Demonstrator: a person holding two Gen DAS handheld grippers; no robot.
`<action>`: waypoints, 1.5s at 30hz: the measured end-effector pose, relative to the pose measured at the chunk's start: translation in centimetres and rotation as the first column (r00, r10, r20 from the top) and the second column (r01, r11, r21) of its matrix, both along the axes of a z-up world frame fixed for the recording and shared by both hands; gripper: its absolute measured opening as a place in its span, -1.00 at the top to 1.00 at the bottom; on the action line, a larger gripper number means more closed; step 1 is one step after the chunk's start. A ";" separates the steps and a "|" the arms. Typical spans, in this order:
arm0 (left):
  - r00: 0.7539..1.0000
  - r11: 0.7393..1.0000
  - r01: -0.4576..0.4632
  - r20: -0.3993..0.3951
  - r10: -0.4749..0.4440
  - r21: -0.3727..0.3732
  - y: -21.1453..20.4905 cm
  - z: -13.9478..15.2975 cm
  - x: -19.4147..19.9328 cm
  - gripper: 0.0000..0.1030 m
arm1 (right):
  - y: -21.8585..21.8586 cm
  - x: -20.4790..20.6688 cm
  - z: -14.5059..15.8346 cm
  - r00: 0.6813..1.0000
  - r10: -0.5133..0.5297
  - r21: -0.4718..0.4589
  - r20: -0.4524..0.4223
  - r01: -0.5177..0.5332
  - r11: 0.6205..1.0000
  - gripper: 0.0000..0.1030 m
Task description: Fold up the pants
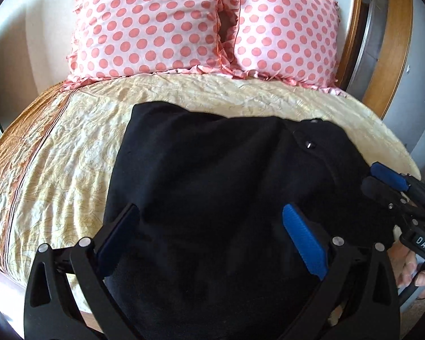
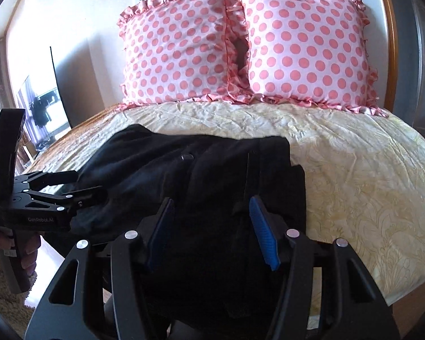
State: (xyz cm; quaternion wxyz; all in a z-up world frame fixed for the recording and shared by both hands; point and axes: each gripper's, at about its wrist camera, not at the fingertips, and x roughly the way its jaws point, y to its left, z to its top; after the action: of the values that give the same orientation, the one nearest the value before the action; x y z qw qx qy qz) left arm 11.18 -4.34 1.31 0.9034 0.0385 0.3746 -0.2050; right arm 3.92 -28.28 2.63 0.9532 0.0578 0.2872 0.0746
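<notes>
Cream quilted bedspread point(image 2: 354, 170) with a faint floral pattern covers the bed and gives a broad, soft surface for folding. On it, toward the near edge, lie the black fabric pants point(image 1: 212, 184), bunched in a rough heap with a small metal button point(image 1: 309, 144) showing near the waistband, so folding looks barely begun. Over their near portion hovers the left gripper point(image 1: 209, 235), its blue-padded jaws spread wide with cloth between them but not pinched. At the pants' right side, the right gripper point(image 2: 209, 226) likewise stands open over the dark cloth, probably positioned to take an edge. Beyond, two pink polka-dot ruffled pillows point(image 1: 201, 25) lean against the wooden headboard point(image 2: 388, 28).
</notes>
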 end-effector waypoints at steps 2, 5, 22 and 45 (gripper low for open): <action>1.000 1.000 0.007 0.016 -0.006 -0.024 -0.3 1.6 0.9 -0.96 | -0.2 1.3 1.3 1.000 0.018 0.024 -0.003 -0.018 1.000 -0.21; 1.000 0.999 0.029 0.011 -0.029 -0.043 -0.9 2.6 3.6 -0.96 | -0.3 3.8 2.4 0.999 0.043 0.068 -0.030 -0.041 0.997 -0.26; 0.996 0.975 -0.092 0.022 0.090 0.202 -3.0 -1.7 6.6 -0.96 | -2.2 5.7 -0.8 0.974 0.020 0.110 -0.226 0.005 0.994 -0.34; 0.989 0.991 -0.124 -0.079 0.128 0.059 4.4 -0.8 5.5 -0.96 | -8.5 5.8 -3.1 0.920 0.073 0.360 -0.385 0.077 0.930 -0.48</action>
State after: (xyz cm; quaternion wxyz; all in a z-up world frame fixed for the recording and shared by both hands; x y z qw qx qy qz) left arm 16.67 0.08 0.47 0.8969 0.0308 0.4187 -0.1386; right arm 9.77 -36.74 -0.49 0.8484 0.2495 0.4530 0.1131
